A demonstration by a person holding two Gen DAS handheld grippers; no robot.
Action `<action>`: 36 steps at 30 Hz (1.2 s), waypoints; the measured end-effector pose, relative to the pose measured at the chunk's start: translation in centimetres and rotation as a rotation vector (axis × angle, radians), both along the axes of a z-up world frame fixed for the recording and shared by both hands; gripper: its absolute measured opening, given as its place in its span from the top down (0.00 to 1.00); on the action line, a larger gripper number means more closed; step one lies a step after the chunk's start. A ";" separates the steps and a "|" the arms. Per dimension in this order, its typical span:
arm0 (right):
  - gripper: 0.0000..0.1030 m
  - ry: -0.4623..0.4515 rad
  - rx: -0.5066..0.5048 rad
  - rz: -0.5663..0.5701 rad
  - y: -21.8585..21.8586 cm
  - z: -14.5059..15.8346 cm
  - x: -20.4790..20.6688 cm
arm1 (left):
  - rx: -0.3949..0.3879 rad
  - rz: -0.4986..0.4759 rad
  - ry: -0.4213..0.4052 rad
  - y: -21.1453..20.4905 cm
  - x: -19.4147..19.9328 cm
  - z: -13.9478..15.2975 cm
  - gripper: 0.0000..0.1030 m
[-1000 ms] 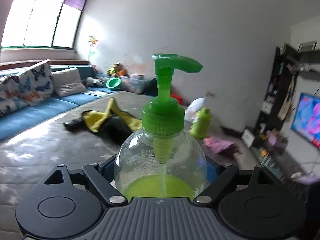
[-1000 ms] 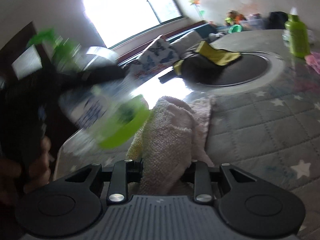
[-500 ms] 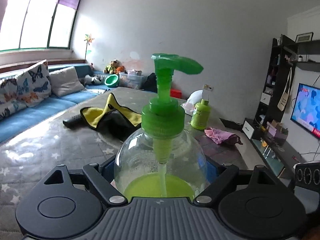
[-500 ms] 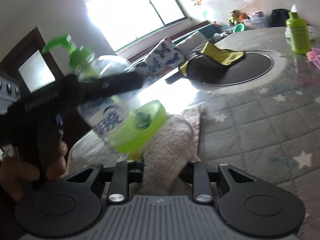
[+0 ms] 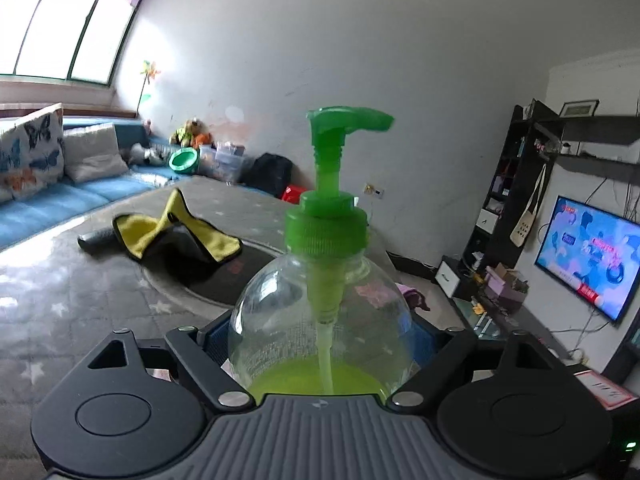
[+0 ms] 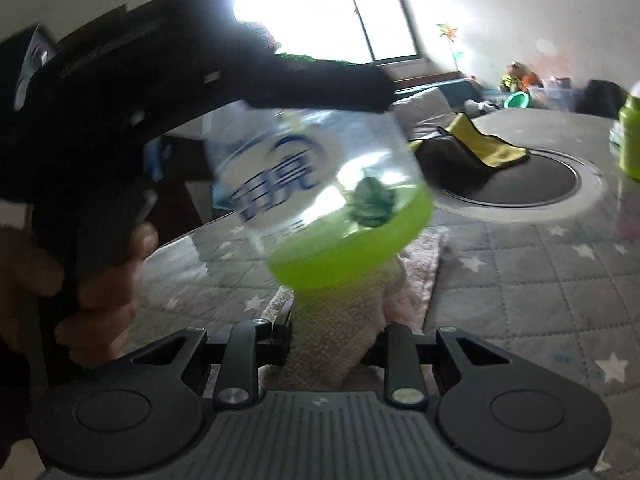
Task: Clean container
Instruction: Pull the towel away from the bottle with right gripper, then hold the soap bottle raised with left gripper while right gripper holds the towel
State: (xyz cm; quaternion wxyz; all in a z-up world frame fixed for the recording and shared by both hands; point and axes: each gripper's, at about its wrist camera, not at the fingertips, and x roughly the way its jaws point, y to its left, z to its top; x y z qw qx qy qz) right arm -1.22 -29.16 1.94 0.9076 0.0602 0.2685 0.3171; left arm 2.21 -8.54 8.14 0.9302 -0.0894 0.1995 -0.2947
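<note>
A clear pump bottle with a green pump head and green liquid at its bottom sits between the jaws of my left gripper, which is shut on its body. In the right wrist view the same bottle hangs tilted in the air, held by the black left gripper and a hand. My right gripper is shut on a pale pink towel, whose top touches the bottle's green underside.
A grey quilted star-print table cover has a round dark inset with a yellow-and-black cloth on it. A green bottle stands at the right. A pink cloth, blue sofa, shelf and television surround.
The bottle in the left gripper has come closer to the right gripper and now fills its view, its base down on the towel. The left view has swung to the right.
</note>
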 end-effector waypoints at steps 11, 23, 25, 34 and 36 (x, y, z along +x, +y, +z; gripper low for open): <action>0.76 0.003 0.025 -0.058 -2.1 0.1 0.3 | 0.059 0.084 0.003 2.2 0.1 -0.9 0.15; 0.76 -0.003 -0.016 0.007 0.2 0.2 0.5 | -0.027 0.044 0.016 2.2 0.0 -0.5 0.15; 0.76 -0.007 -0.023 0.027 0.9 0.2 0.4 | -0.029 0.039 0.008 2.2 0.0 -0.4 0.15; 0.76 0.014 0.027 -0.066 -1.1 0.9 2.3 | 0.049 0.103 -0.009 3.1 0.4 -0.7 0.15; 0.76 0.013 0.041 -0.102 -1.8 1.3 2.9 | 0.058 0.121 0.000 3.4 0.9 -1.0 0.15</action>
